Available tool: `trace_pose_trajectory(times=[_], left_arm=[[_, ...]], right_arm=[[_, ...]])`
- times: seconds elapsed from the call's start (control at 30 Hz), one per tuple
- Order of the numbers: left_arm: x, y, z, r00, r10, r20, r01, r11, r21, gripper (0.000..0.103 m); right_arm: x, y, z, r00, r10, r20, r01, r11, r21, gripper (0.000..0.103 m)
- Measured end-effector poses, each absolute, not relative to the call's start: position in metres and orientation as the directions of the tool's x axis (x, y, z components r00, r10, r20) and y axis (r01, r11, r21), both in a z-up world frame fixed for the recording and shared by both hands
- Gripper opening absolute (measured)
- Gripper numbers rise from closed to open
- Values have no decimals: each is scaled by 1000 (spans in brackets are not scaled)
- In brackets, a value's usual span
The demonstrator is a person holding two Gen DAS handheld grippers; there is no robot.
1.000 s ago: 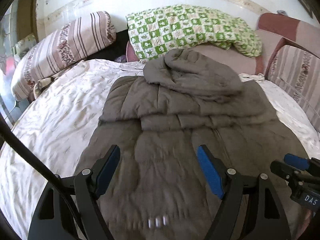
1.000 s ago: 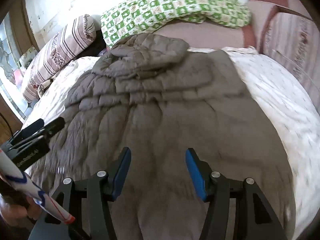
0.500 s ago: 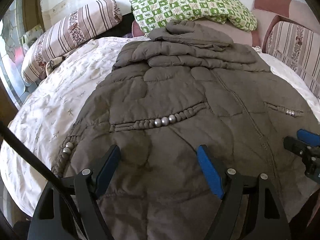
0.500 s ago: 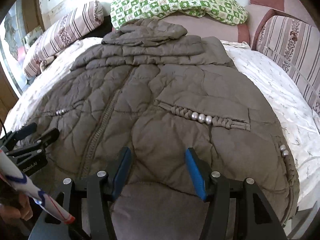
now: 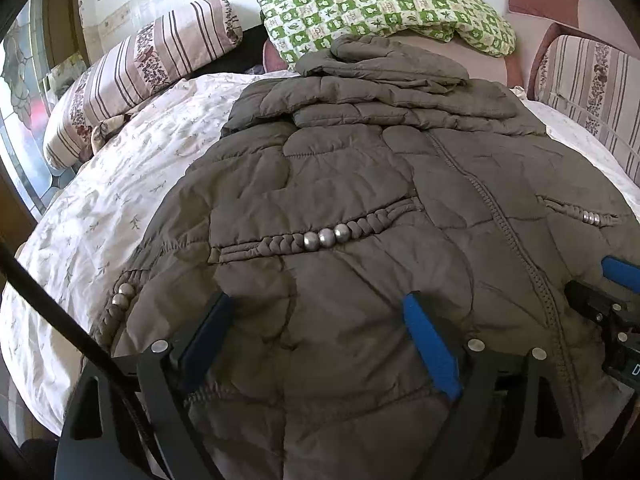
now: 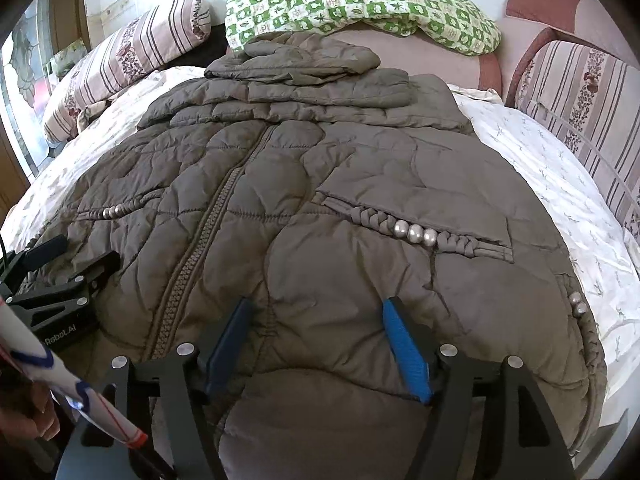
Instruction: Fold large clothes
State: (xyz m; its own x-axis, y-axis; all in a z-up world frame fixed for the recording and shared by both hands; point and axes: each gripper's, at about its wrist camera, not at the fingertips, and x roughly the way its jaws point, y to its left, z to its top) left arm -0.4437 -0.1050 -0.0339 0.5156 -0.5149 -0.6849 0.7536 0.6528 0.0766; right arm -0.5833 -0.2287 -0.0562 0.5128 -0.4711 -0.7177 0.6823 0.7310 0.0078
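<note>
Two grippers are working side by side here, and we are watching both of them widen their jaws over the lower part of a grey-brown padded coat. Our left gripper is spreading its blue pads with the quilted cloth lying between and under them, and we are not seeing the pads pressing on it. Our right gripper is doing the same over the other half of the hem, its pads standing apart with a bulge of the coat between them, not pinched. In the right wrist view the left gripper is showing at the left edge, low over the coat, and a hand is showing at the lower left corner beside a white sleeve or wrapper with blue and red lines.

The coat is lying front up across the bed, hem nearest us, hood folded down at the far end. A zip is running up its middle, and braided pocket trims with three silver beads are sitting on either side of it. The bed is wearing a pale sheet with small sprigs. Beyond the hood a green-and-white checked pillow is resting, with a striped bolster to the left and a striped cushion to the right
</note>
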Motion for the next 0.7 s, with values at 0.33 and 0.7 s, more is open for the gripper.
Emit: trace_pose_trajectory(times=[0.33, 0.7], left_arm=[[-444, -104, -34, 516, -517, -683, 754, 652, 76, 89], [-441, -94, -29, 486, -546, -682, 771, 635, 40, 89]], right_arm=[[-583, -229, -56, 515, -469, -717, 679, 734, 7, 75], [-598, -225, -49, 555, -444, -704, 662, 748, 50, 75]])
